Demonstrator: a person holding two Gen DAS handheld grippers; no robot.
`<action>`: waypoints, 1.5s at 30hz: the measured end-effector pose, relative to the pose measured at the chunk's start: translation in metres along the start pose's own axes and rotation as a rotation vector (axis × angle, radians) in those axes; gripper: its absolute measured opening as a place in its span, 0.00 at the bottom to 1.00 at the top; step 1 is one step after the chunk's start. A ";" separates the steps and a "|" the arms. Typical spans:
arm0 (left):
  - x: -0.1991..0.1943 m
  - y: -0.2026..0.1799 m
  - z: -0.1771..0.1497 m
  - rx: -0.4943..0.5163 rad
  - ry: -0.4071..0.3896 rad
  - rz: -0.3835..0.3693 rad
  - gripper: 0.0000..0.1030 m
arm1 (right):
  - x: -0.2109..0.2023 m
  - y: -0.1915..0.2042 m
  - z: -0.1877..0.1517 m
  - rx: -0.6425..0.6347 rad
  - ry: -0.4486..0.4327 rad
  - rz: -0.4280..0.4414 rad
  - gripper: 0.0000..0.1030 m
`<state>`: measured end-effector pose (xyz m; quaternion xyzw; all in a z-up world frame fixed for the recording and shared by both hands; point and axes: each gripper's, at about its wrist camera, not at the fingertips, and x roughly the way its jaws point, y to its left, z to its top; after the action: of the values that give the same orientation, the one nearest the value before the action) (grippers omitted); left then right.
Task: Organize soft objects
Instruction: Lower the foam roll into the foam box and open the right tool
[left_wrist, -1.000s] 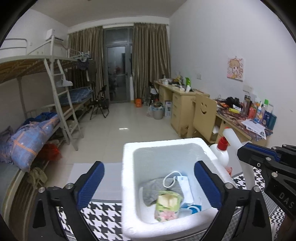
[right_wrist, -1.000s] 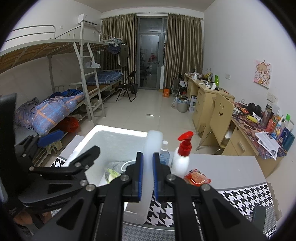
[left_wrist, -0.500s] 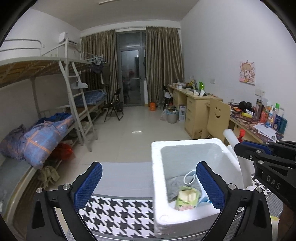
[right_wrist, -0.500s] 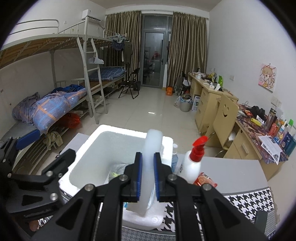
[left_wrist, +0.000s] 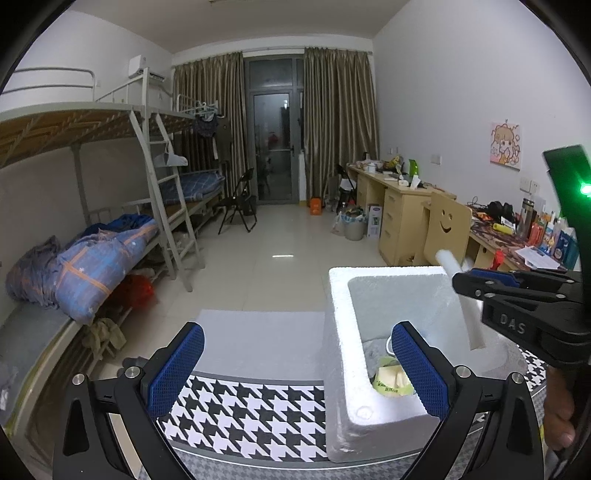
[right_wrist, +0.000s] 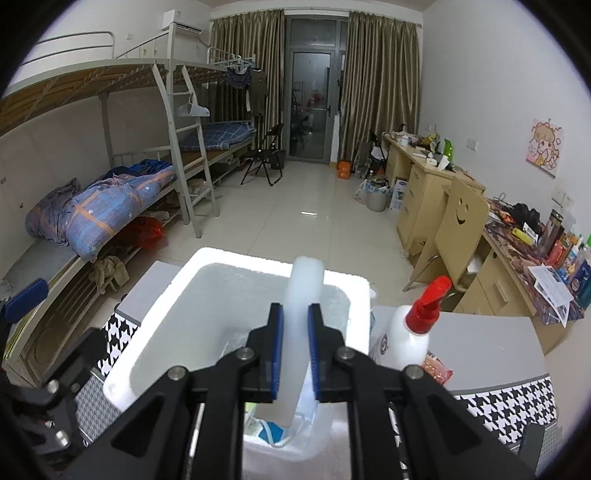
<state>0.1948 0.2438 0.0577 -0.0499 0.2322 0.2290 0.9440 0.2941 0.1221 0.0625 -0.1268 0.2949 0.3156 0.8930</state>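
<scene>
White foam strip (right_wrist: 301, 332), translucent and rod-like, stands between the blue pads of the right tongs (right_wrist: 295, 349); the jaws are opening. Pads sit right against the strip's sides in the right wrist view, a thin gap possible on each side — cannot tell if they still press. Strip tilted slightly, lower end down inside the styrofoam box (right_wrist: 236, 260), upper end poking above the far rim.

Right tongs angled downward over the box's open top. Seen from the left wrist view, the same tongs (left_wrist: 467, 284) reach in from the right edge, level with the box rim, the strip (left_wrist: 461, 295) slanting down into the box (left_wrist: 340, 332). A hand (left_wrist: 559, 417) grips the handle at lower right; green light on the housing above it.

Left tongs (left_wrist: 295, 373) spread wide, nothing between the pads. They point downward-forward; the left pad over the houndstooth cloth (left_wrist: 251, 410), the right pad over the box's near-left corner.

Inside the box: a green-yellow packet (left_wrist: 389, 378), grey fabric behind it, something white-and-blue at the bottom in the right wrist view.

Box sits on the desk (right_wrist: 491, 339). Just right of it, a white pump bottle with red top (right_wrist: 410, 332), and a red-orange packet (right_wrist: 437, 371) at its base.
</scene>
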 end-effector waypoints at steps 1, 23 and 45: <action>0.000 0.001 0.000 0.000 -0.001 0.001 0.99 | 0.001 -0.001 0.000 0.004 0.005 0.004 0.24; -0.033 -0.014 0.003 0.029 -0.040 -0.026 0.99 | -0.056 -0.007 -0.010 -0.008 -0.072 0.000 0.71; -0.078 -0.026 0.004 0.055 -0.079 -0.027 0.99 | -0.104 -0.016 -0.029 0.013 -0.126 0.011 0.79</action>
<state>0.1470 0.1893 0.0970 -0.0179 0.2003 0.2114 0.9565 0.2258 0.0470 0.1035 -0.0993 0.2409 0.3259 0.9088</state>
